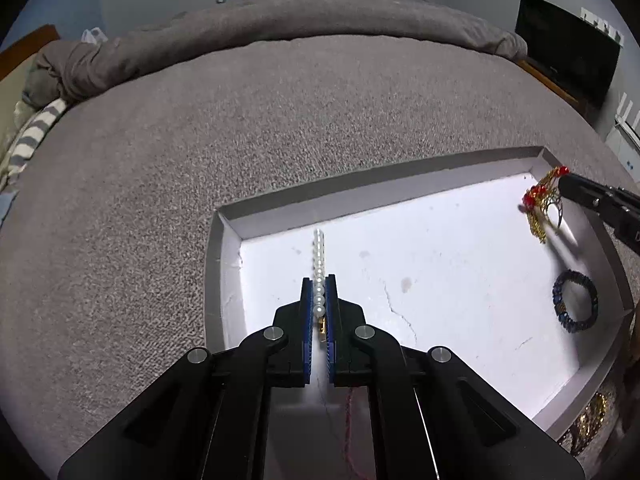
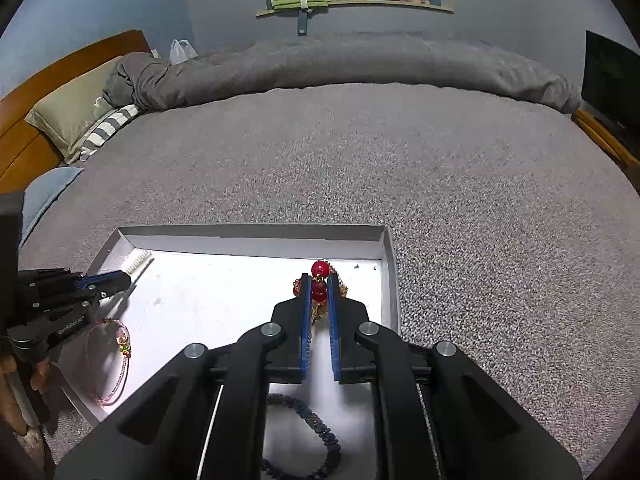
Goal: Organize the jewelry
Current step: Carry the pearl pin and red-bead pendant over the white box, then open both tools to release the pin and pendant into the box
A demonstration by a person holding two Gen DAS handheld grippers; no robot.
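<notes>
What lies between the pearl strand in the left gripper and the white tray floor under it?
Nothing visible. The left gripper holds the pearl strand over a bare part of the tray; the dark bracelet lies far aside.

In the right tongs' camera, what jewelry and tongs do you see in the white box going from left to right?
Left tongs gripping the pearl strand → pink bracelet → right tongs pinching the red-bead gold piece.

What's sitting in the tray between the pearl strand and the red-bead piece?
Nothing: in the left wrist view, only bare white tray floor lies between the pearl strand and the red-bead piece.
</notes>
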